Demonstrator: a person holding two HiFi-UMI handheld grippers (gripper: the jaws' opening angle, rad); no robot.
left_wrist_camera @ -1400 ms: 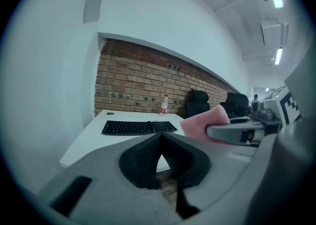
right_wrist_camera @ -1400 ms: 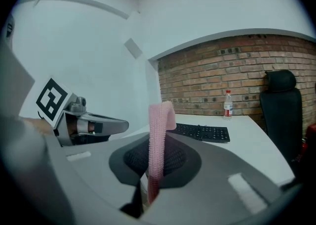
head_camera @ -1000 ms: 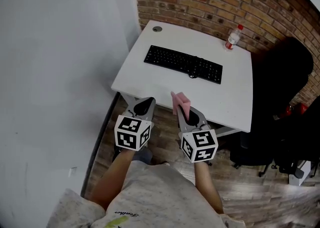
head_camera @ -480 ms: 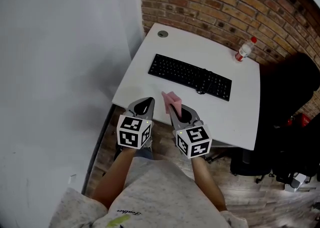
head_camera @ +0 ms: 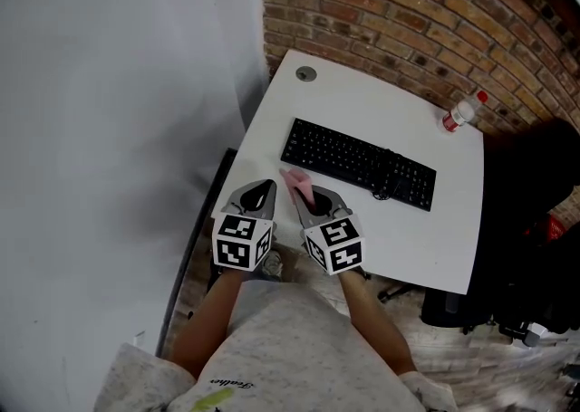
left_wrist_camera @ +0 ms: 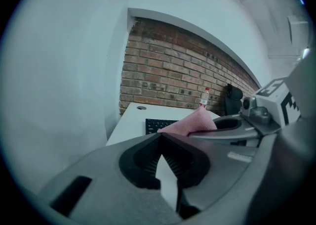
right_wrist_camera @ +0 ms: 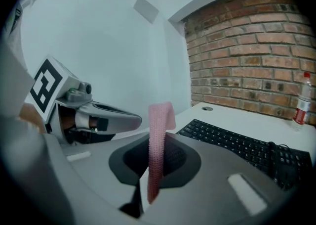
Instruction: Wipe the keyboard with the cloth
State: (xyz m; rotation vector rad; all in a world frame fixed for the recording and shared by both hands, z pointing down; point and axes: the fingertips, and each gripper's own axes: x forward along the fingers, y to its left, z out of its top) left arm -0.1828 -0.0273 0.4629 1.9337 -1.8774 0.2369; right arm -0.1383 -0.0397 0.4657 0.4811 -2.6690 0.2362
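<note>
The right gripper (head_camera: 306,195), clamped on the pink cloth (head_camera: 298,184), is the one nearer the keyboard (head_camera: 358,164), which lies just ahead and to its right, long axis crosswise, while the left gripper (head_camera: 257,191) hangs beside it, jaws together, empty.

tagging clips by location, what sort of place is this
Probably an office or home-study corner: a white desk carrying a black keyboard, pushed against a brick wall, with a black chair beside it.
</note>
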